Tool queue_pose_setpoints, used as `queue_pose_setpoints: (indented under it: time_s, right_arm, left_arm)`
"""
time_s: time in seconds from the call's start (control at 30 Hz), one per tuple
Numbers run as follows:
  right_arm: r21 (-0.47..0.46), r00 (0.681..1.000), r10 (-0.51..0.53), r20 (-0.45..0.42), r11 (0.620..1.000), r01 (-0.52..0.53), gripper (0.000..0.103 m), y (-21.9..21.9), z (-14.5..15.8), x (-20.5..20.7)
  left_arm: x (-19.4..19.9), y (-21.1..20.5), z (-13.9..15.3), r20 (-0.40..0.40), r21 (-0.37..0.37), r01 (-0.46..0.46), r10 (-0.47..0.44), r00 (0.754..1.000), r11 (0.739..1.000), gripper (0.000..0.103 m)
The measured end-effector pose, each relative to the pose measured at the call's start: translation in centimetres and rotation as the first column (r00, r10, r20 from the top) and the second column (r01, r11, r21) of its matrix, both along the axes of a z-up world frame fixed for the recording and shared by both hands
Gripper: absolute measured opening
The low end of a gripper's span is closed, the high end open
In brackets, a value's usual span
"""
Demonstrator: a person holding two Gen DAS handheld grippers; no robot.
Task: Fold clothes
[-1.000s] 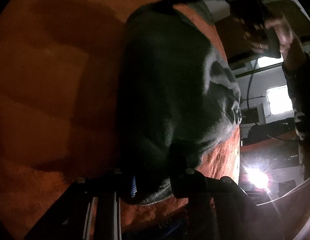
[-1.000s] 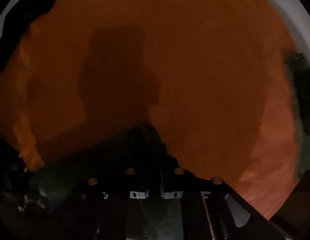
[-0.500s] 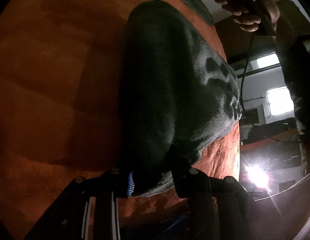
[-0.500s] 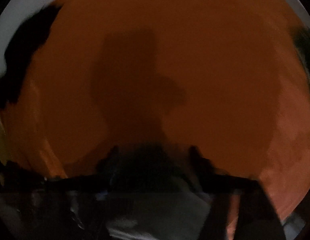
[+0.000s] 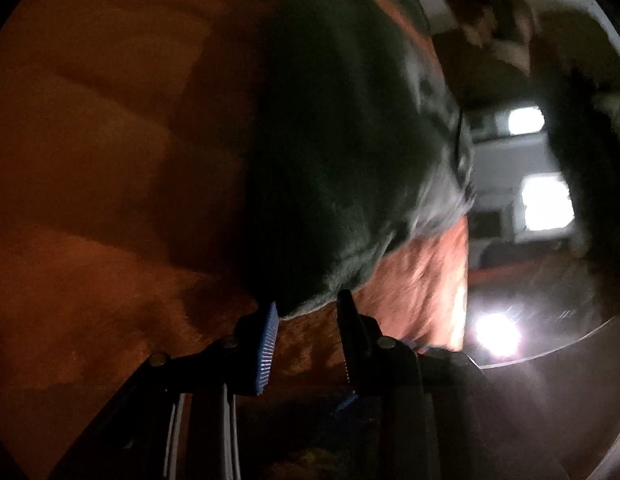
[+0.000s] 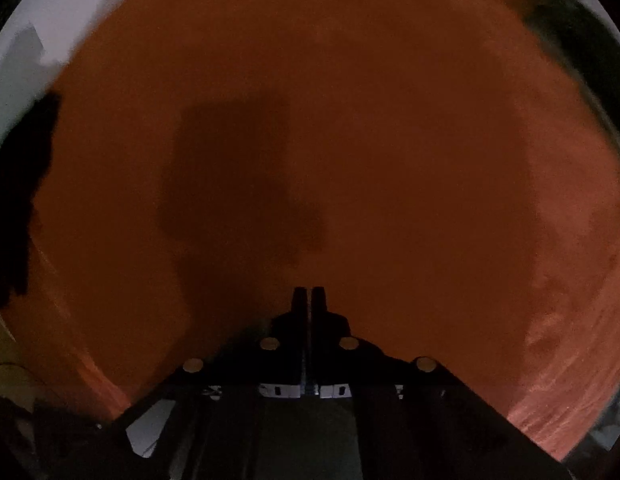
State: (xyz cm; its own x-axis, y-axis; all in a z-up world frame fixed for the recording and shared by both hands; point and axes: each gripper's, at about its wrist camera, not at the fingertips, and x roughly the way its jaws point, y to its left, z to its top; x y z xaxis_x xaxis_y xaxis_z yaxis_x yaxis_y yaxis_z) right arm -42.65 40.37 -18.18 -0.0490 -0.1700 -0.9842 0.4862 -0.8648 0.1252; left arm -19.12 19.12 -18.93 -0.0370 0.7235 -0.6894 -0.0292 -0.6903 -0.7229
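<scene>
Dark garment (image 5: pixel 350 140) lengthwise away from left jaws (opening, hem between), right jaws closing, empty.

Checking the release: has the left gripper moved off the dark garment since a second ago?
Yes. The left gripper has backed off the garment hem; its jaws are opening.

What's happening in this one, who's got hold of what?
A person with a handheld gripper in each hand is folding a dark garment on an orange cloth-covered surface. The left gripper is at the garment's near corner with its jaws opening; the corner sits just between the fingertips, apparently no longer pinched. The right gripper points down over bare orange cloth with nothing between its jaws, which are closing and almost together. It looks like a fold was just laid down and let go.
</scene>
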Motion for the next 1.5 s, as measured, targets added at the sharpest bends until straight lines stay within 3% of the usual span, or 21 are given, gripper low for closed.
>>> queue_pose_setpoints:
  time_s: [0.03, 0.1, 0.27, 0.4, 0.47, 0.5, 0.53, 0.57, 0.6, 0.63, 0.73, 0.83, 0.9, 0.97, 1.0, 1.13, 1.23, 1.3, 1.37, 1.43, 1.5]
  right_arm:
    - [-0.03, 0.999, -0.01, -0.038, 1.0, 0.009, 0.019, 1.3, 1.5, 1.2]
    - [-0.101, 0.994, -0.036, -0.1, 0.995, 0.026, 0.054, 4.0, 4.2, 4.0]
    - [-0.298, 0.983, -0.158, -0.097, 0.947, 0.123, 0.055, 12.0, 5.5, 15.5]
    - [-0.357, 0.934, -0.333, -0.125, 0.894, 0.271, 0.055, 16.1, 3.0, 22.7]
    - [-0.301, 0.916, -0.379, -0.136, 0.896, 0.326, 0.055, 18.0, 1.1, 25.1]
    - [-0.257, 0.907, -0.396, -0.142, 0.9, 0.352, 0.055, 18.7, 0.2, 26.3]
    - [-0.213, 0.898, -0.413, -0.15, 0.901, 0.379, 0.054, 19.5, -0.6, 27.4]
    - [-0.175, 0.887, -0.437, -0.15, 0.895, 0.411, 0.044, 20.8, -1.4, 28.6]
    - [-0.145, 0.871, -0.47, -0.142, 0.881, 0.451, 0.015, 22.6, -2.2, 29.9]
    - [-0.148, 0.852, -0.51, -0.118, 0.857, 0.493, 0.007, 24.4, -2.7, 31.0]
    - [-0.27, 0.78, -0.626, 0.007, 0.75, 0.605, 0.004, 28.5, -2.8, 33.2]
    - [-0.33, 0.765, -0.643, -0.01, 0.725, 0.605, 0.012, 29.2, -0.9, 33.7]
    - [-0.353, 0.766, -0.64, -0.067, 0.733, 0.582, 0.038, 29.0, 0.8, 33.5]
    - [-0.363, 0.767, -0.628, -0.13, 0.75, 0.552, 0.056, 27.8, 2.1, 33.2]
    - [-0.354, 0.773, -0.617, -0.148, 0.763, 0.541, 0.057, 26.9, 2.2, 32.7]
    - [-0.269, 0.793, -0.569, -0.217, 0.816, 0.511, 0.057, 29.1, 1.9, 29.4]
    - [-0.273, 0.795, -0.581, -0.171, 0.804, 0.529, 0.057, 30.2, 0.5, 24.5]
    - [-0.286, 0.796, -0.592, -0.123, 0.789, 0.543, 0.048, 30.8, -0.5, 21.1]
    - [-0.272, 0.794, -0.598, -0.11, 0.786, 0.555, 0.02, 31.1, -1.0, 19.1]
    - [-0.257, 0.783, -0.613, -0.106, 0.778, 0.574, 0.02, 31.6, -1.4, 17.9]
    - [-0.283, 0.743, -0.664, -0.083, 0.731, 0.621, 0.02, 32.9, -2.1, 17.4]
  left_arm:
    - [-0.1, -0.6, 0.3, 0.004, 0.018, -0.017, 0.017, 1.0, 1.0, 0.043]
    - [-0.6, -1.6, 1.0, 0.01, 0.048, -0.044, 0.044, 0.999, 0.998, 0.05]
    - [-2.7, -1.2, 1.7, -0.005, 0.063, -0.025, 0.025, 1.0, 0.998, 0.054]
    - [-5.0, 1.2, 0.8, -0.055, -0.005, 0.037, -0.037, 0.998, 0.999, 0.058]
    - [-5.6, 2.1, 0.0, -0.094, -0.065, 0.057, -0.063, 0.994, 0.996, 0.028]
    - [-5.8, 2.4, -0.3, -0.125, -0.11, 0.064, -0.077, 0.989, 0.992, 0.02]
    - [-5.8, 2.2, -0.8, -0.134, -0.169, 0.056, -0.08, 0.988, 0.984, 0.02]
    - [-5.9, 1.6, -1.1, -0.118, -0.169, 0.049, -0.07, 0.991, 0.984, 0.02]
    - [-5.9, 1.0, -1.3, -0.098, -0.156, 0.043, -0.058, 0.994, 0.987, 0.02]
    - [-6.0, 0.3, -1.6, -0.077, -0.144, 0.036, -0.047, 0.996, 0.989, 0.024]
    - [-6.6, -1.1, -0.2, -0.067, -0.167, 0.022, -0.034, 0.997, 0.986, 0.031]
    - [-8.4, -1.6, 2.6, -0.12, -0.217, -0.033, 0.006, 0.993, 0.976, 0.031]
    - [-9.7, -1.0, 5.1, -0.18, -0.202, -0.044, 0.007, 0.984, 0.978, 0.031]
    - [-10.5, 1.5, 7.0, -0.219, -0.169, 0.033, -0.07, 0.973, 0.985, 0.032]
    - [-10.4, 3.3, 7.3, -0.234, -0.162, 0.088, -0.125, 0.964, 0.983, 0.034]
    - [-9.0, 11.3, 6.1, -0.256, -0.221, 0.299, -0.351, 0.9, 0.928, 0.04]
    - [-7.4, 14.7, 3.3, -0.256, -0.344, 0.355, -0.45, 0.856, 0.87, 0.04]
    - [-6.7, 13.5, 2.8, -0.26, -0.335, 0.339, -0.432, 0.863, 0.879, 0.04]
    - [-6.1, 11.5, 2.8, -0.256, -0.295, 0.321, -0.398, 0.881, 0.9, 0.04]
    - [-6.1, 10.4, 2.9, -0.236, -0.263, 0.313, -0.376, 0.896, 0.913, 0.039]
    - [-6.2, 9.3, 2.7, -0.228, -0.243, 0.313, -0.368, 0.902, 0.918, 0.04]
